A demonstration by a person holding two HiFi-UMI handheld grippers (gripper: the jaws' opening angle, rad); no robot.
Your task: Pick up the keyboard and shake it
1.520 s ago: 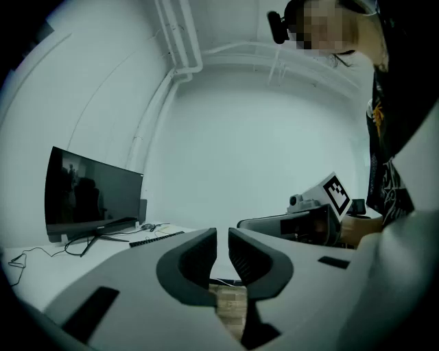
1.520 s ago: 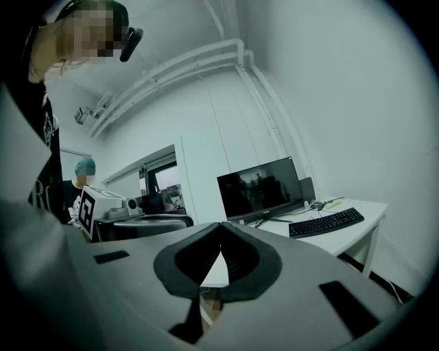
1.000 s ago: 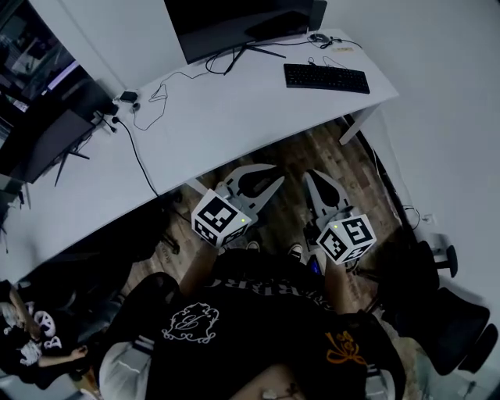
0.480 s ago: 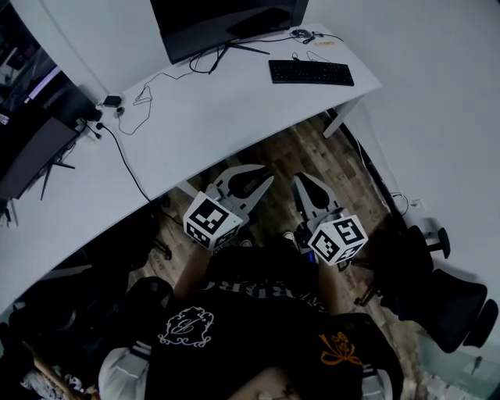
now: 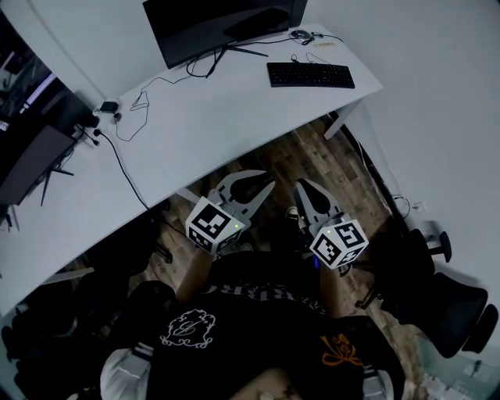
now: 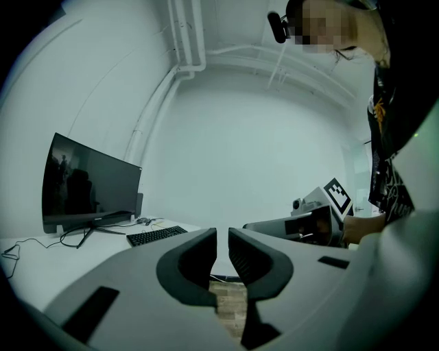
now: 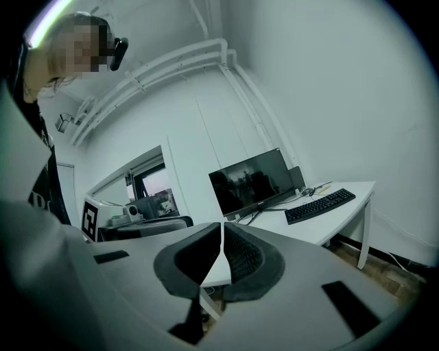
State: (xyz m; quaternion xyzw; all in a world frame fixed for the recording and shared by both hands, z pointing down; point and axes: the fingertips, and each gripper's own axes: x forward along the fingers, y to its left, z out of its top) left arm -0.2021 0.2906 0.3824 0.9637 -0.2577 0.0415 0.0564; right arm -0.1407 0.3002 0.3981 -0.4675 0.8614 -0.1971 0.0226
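Note:
The black keyboard [image 5: 310,75] lies near the far right corner of the white desk [image 5: 219,125], also seen as the keyboard [image 6: 156,235] in the left gripper view and the keyboard [image 7: 320,205] in the right gripper view. Both grippers hang close to my body over the wooden floor, well short of the desk edge. My left gripper [image 5: 268,186] [image 6: 222,236] is shut with only a thin slit between its jaws and nothing in it. My right gripper [image 5: 301,187] [image 7: 223,230] is shut and empty, beside the left one.
A dark monitor [image 5: 219,23] stands at the back of the desk, left of the keyboard, with cables and a power strip [image 5: 108,108] trailing left. A black office chair [image 5: 453,312] stands at right. A desk leg [image 5: 344,121] drops below the keyboard's corner.
The head view has swung a little, so the desk and keyboard sit further left in the picture. Both grippers stay shut and side by side; the right one has sunk slightly.

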